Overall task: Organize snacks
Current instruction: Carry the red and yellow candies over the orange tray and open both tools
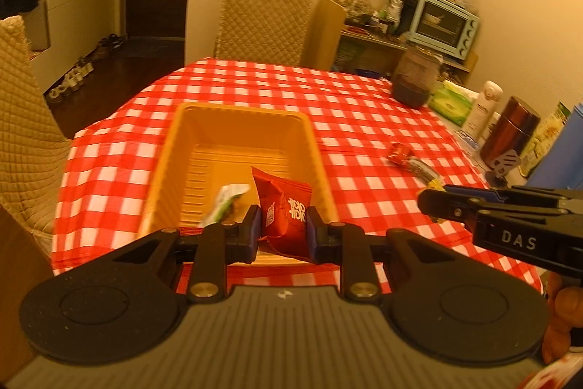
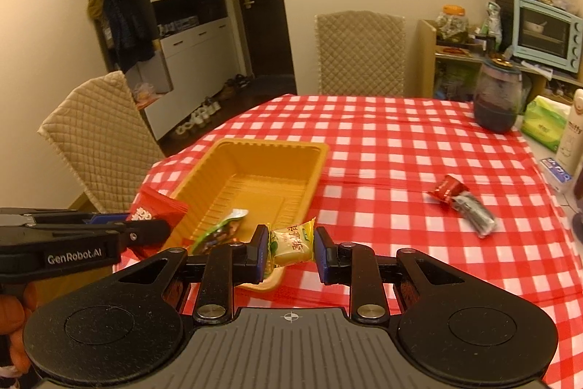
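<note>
My left gripper (image 1: pixel 282 228) is shut on a red snack packet (image 1: pixel 286 212) and holds it over the near end of the yellow tray (image 1: pixel 233 119). A green snack packet (image 1: pixel 224 203) is in the tray, blurred. My right gripper (image 2: pixel 289 248) holds a yellow snack packet (image 2: pixel 291 241) at the tray's near right corner (image 2: pixel 269 279); the packet touches the left pad, and a small gap shows at the right pad. A red packet (image 2: pixel 446 188) and a dark packet (image 2: pixel 475 208) lie on the checked cloth to the right.
The table has a red-and-white checked cloth (image 2: pixel 400 141). A dark jar (image 2: pixel 497 97), a green tissue pack (image 2: pixel 544 119), bottles (image 1: pixel 482 108) and a brown flask (image 1: pixel 508 130) stand along the right edge. Quilted chairs (image 2: pixel 360 53) stand at the far and left sides.
</note>
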Demonstrator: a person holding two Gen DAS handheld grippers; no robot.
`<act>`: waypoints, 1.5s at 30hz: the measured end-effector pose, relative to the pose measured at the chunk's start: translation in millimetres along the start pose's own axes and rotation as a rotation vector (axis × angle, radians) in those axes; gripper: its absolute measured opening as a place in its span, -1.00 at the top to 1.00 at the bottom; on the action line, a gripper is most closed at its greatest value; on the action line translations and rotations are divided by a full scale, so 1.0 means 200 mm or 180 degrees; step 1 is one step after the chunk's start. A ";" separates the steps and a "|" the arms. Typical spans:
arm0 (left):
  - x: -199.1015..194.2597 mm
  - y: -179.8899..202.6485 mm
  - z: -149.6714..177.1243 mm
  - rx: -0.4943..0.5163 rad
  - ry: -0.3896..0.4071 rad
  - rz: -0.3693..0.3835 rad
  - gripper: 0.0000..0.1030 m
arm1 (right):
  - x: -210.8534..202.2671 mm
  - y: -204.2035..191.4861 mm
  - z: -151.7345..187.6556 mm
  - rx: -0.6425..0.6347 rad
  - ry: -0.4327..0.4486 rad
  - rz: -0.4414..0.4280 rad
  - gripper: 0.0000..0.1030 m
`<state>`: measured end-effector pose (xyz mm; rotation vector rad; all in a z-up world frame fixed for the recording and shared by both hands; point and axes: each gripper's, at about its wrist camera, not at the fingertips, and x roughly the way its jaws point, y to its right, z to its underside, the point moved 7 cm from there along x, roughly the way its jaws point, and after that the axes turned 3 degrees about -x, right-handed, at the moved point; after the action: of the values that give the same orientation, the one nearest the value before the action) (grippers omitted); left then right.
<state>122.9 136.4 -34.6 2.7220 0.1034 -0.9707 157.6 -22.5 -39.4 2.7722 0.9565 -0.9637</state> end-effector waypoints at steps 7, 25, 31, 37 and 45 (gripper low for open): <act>0.00 -0.16 -0.04 -0.0129 0.0017 -0.0125 0.56 | 0.09 -0.06 -0.01 -0.0038 -0.0044 -0.0070 0.48; 0.27 -0.29 -0.12 -0.0048 -0.0130 -0.0161 0.56 | 0.39 -0.11 -0.06 -0.0019 -0.0172 -0.0211 0.48; 0.36 -0.31 -0.13 -0.0041 -0.0200 -0.0149 0.56 | 0.48 -0.09 -0.06 0.0008 -0.0225 -0.0205 0.48; 0.44 -0.32 -0.13 -0.0041 -0.0257 -0.0139 0.55 | 0.53 -0.07 -0.05 0.0035 -0.0255 -0.0193 0.48; 0.43 -0.40 -0.12 -0.0139 -0.0198 -0.0246 0.26 | 0.56 -0.06 -0.03 0.0042 -0.0291 -0.0186 0.48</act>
<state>192.8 218.2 -87.3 2.6633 0.2174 -1.0604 223.5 49.4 -97.3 2.6984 1.0263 -1.0983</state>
